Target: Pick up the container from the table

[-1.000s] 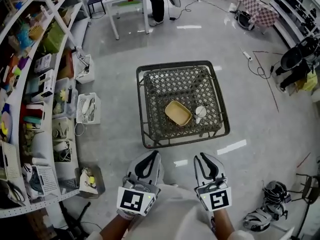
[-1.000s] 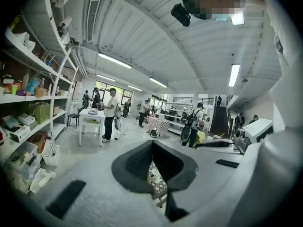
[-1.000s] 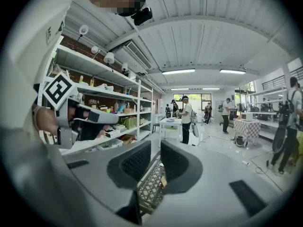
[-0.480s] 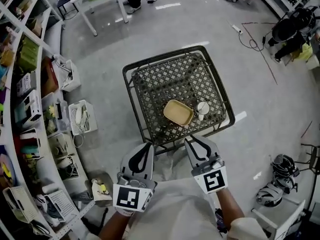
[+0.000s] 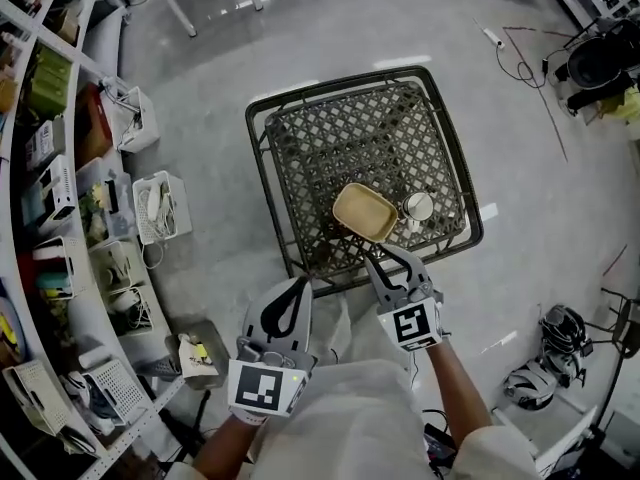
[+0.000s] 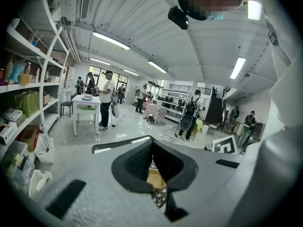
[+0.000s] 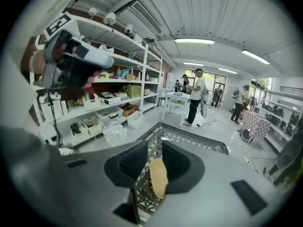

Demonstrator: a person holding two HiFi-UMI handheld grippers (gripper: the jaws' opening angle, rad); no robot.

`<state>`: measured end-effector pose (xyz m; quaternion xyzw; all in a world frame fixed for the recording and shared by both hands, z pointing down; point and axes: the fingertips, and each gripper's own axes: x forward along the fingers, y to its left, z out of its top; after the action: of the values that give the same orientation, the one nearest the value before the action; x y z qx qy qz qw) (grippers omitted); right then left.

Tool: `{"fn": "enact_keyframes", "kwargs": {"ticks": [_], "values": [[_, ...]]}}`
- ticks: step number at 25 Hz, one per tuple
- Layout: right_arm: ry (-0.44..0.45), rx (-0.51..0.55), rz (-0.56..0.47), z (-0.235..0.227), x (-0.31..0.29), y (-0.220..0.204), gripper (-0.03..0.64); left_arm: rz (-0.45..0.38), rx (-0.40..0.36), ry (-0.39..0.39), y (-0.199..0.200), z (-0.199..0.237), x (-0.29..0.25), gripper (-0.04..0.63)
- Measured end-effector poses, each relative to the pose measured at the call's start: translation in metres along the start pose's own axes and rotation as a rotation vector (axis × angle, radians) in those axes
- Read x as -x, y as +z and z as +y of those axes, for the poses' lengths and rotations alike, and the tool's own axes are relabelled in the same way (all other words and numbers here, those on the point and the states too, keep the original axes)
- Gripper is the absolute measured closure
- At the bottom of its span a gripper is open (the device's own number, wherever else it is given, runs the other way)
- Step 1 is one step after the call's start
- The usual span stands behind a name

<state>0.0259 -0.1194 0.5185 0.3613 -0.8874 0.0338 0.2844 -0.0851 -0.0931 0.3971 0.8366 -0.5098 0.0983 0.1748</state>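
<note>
Head view, looking steeply down: a dark metal worktop [image 5: 340,138] with an open lattice top stands on a grey floor, and the shallow tan rectangular plastic container [image 5: 365,212] lies near its front right corner, flat on the lattice, just beside a small white cup [image 5: 418,207] on its right. Compared with a second ago, I have brought both tools forward and down, and the worktop now fills more of the picture. The container and cup have not shifted. My right gripper [image 5: 390,258] has travelled furthest. Its tips now hang over the worktop's near edge, just short of the container's near rim, where before they were well back over the floor. Its jaws are opening, and in the right gripper view they stand clearly apart, with the container's [image 7: 158,176] tan edge showing in the gap beyond them and nothing pressed between the pads. From the head view I cannot tell for sure whether the tips already brush the rim, but they look just clear of it. My left gripper [image 5: 297,288] trails at the worktop's near left corner. In the left gripper view its tips sit together with nothing held, and only a sliver of the container [image 6: 155,178] shows past them. I judge the reach to be nearly complete, with the right gripper widened for the grasp and the container still to be gripped and lifted.
</note>
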Motion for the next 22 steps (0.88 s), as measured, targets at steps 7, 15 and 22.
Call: {"fn": "enact_keyframes", "kwargs": {"ticks": [7, 15, 22], "values": [[0.069, -0.009, 0.160, -0.002, -0.048, -0.076, 0.499, 0.038, 0.037, 0.004, -0.019, -0.010, -0.014, 0.572], [0.143, 0.008, 0.240, 0.010, -0.082, -0.110, 0.499, 0.065, 0.093, 0.036, -0.037, -0.006, -0.021, 0.572], [0.189, 0.060, 0.336, 0.017, -0.114, -0.139, 0.505, 0.088, 0.110, 0.052, -0.051, 0.002, -0.026, 0.572]]}}
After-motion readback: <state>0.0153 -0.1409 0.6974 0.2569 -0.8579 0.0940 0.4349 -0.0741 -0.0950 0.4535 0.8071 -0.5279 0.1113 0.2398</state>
